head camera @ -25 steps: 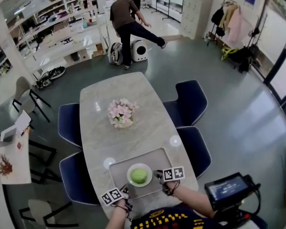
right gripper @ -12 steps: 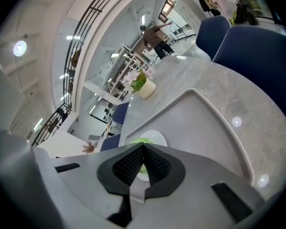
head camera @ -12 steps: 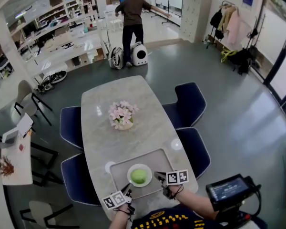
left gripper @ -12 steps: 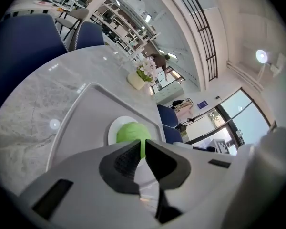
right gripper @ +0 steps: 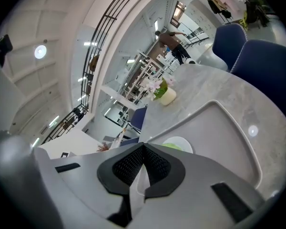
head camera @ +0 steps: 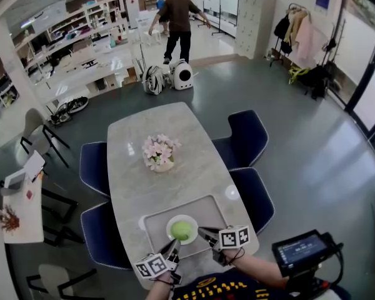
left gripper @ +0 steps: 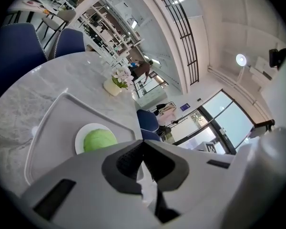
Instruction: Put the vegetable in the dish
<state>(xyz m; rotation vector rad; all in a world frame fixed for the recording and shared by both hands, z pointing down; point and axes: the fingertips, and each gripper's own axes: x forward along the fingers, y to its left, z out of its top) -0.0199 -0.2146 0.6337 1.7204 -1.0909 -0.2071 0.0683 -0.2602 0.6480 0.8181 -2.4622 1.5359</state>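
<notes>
Over the last second both grippers back off toward the person: left gripper [head camera: 173, 249] and right gripper [head camera: 202, 232] now sit just short of the grey rectangular tray [head camera: 154, 229], jaws of each closed tip to tip on nothing. The round green leafy vegetable [head camera: 182, 230] hasn't moved and sits in the white round dish [head camera: 170, 225] on that tray, so I judge the placement done and this is the retreat. Count: 1 vegetable, 1 dish, 1 tray, 2 grippers, 1 pink flower pot [head camera: 158, 152] mid marble tabletop [head camera: 144, 186], 4 dark blue chairs [head camera: 94, 164].
</notes>
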